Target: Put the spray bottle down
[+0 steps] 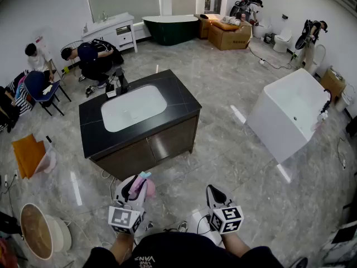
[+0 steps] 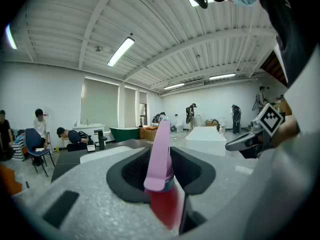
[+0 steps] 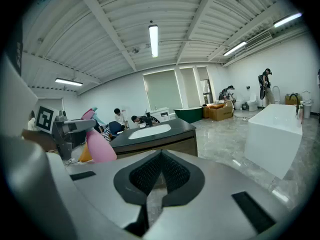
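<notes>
One pink spray bottle point(image 2: 160, 139) sits clenched in the left gripper point(image 2: 165, 173); right gripper point(image 3: 159, 159) fingers clenched together.

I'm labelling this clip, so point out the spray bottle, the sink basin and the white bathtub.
spray bottle point(image 2: 160, 159), left gripper view, on its pink spray head
sink basin point(image 1: 134, 108), head view, on its bare white bowl
white bathtub point(image 1: 268, 132), head view, on its outer wall
</notes>
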Action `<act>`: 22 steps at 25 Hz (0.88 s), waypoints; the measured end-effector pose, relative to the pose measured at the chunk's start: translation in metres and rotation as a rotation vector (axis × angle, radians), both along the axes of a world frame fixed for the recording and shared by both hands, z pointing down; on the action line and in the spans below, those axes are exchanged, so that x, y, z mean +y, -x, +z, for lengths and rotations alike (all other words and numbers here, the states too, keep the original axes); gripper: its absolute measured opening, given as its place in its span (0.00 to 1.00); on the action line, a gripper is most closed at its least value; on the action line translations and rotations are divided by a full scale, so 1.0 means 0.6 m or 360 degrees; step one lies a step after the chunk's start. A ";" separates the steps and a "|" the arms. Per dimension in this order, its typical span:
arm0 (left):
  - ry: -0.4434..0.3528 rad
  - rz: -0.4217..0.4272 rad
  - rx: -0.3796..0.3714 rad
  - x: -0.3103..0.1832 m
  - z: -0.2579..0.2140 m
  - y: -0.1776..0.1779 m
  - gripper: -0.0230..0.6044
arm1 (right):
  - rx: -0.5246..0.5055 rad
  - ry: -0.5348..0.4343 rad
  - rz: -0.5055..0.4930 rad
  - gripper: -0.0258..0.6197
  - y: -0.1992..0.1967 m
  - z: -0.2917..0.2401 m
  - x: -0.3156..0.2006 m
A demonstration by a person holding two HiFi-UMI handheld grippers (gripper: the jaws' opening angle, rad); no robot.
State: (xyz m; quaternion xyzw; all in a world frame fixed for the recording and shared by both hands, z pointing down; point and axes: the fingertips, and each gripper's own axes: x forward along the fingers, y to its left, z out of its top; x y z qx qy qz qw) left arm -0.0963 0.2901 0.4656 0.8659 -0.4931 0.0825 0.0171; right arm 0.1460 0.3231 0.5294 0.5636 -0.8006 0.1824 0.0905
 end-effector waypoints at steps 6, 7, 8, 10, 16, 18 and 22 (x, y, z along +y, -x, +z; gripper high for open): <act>-0.0046 -0.0005 -0.0018 0.011 -0.009 0.013 0.24 | -0.0013 -0.0041 -0.0036 0.04 0.016 -0.015 0.003; -0.0050 -0.0004 -0.0014 0.011 -0.010 0.014 0.24 | -0.0022 -0.0049 -0.0044 0.04 0.019 -0.017 0.002; -0.0047 -0.0007 -0.0002 0.011 -0.011 0.014 0.24 | -0.0034 -0.0057 -0.0052 0.04 0.022 -0.018 0.000; -0.0030 -0.0029 0.0033 0.012 -0.015 0.013 0.24 | -0.0057 -0.0068 -0.0064 0.04 0.026 -0.019 -0.002; -0.0014 -0.0087 0.0041 -0.005 -0.006 0.032 0.24 | -0.0046 -0.0054 -0.0104 0.04 0.038 -0.015 -0.025; 0.0001 -0.0115 0.0048 -0.021 -0.005 0.041 0.24 | -0.0046 -0.0046 -0.0121 0.04 0.044 -0.012 -0.043; -0.0001 -0.0126 0.0047 -0.070 0.003 0.054 0.24 | -0.0041 -0.0043 -0.0135 0.04 0.054 -0.008 -0.095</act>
